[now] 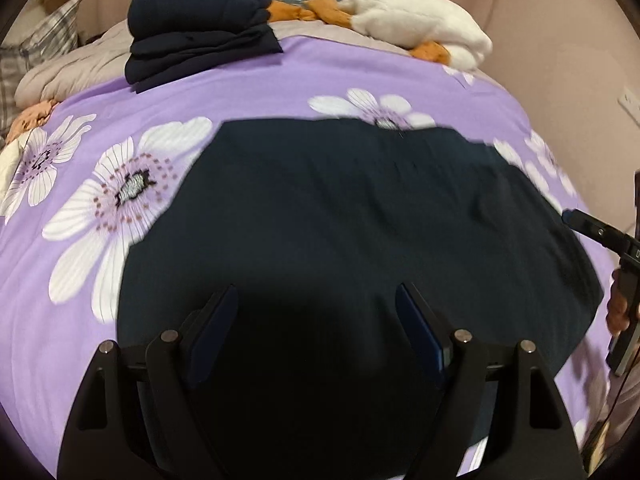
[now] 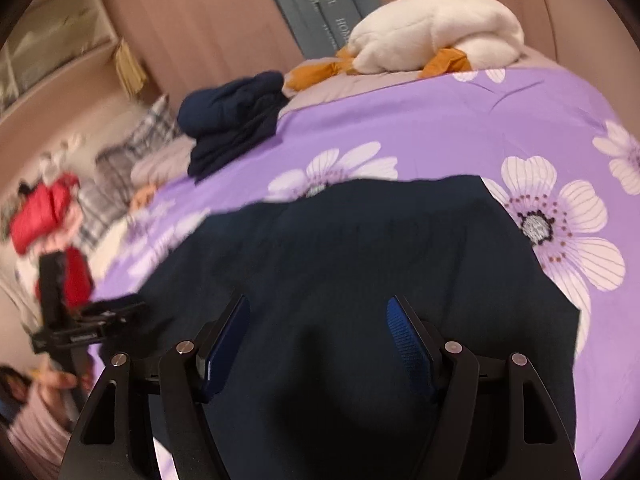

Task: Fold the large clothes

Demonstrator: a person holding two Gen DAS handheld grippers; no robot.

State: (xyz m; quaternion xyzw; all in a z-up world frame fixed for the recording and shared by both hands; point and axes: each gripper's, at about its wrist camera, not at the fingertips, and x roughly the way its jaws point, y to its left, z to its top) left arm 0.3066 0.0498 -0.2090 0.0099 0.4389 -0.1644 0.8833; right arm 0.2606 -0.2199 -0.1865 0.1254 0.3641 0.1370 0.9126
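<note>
While jaws gape, navy garment (image 1: 340,220) flat — bedspread (image 1: 248,80).

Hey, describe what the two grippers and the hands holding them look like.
Both the left gripper and right gripper are matte black, with angular linkages, silver pivot pins and dark blue ribbed pads. Each has a black handle. A bare hand grips one, and a pale striped sleeve shows beside the other.

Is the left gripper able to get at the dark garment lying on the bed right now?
Probably yes. The left gripper is open right over the dark garment, which lies spread on the purple bedspread, and nothing sits between them.
</note>
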